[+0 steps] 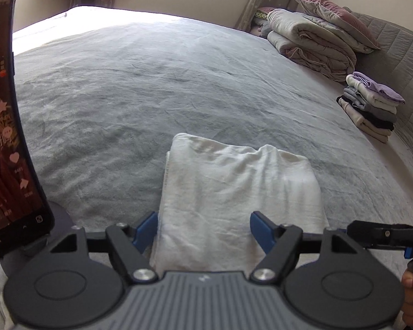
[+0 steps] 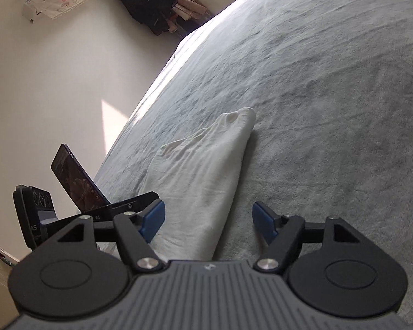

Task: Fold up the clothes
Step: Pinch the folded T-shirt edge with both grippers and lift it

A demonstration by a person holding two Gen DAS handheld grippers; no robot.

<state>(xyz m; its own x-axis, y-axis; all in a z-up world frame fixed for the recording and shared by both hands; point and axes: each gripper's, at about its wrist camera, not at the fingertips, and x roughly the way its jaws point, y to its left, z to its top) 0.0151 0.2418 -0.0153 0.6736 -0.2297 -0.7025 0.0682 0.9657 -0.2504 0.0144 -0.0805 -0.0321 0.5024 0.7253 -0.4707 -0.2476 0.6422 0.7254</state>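
1. The left hand-held gripper point(image 1: 203, 227) hangs with its blue pads apart, pressing nothing, over the near end of a folded white cloth garment point(image 1: 234, 192).
2. The right hand-held gripper point(image 2: 209, 218) also stands apart; the garment's near edge lies between its pads, unclamped.
3. The garment lies flat on the grey fleecy bed point(image 1: 151, 82).
4. A stack of folded clothes point(image 1: 371, 104) sits well apart, by the padded grey headboard point(image 1: 404, 63).
5. A lit black phone point(image 2: 77, 178) stands beside the left hand-held gripper.
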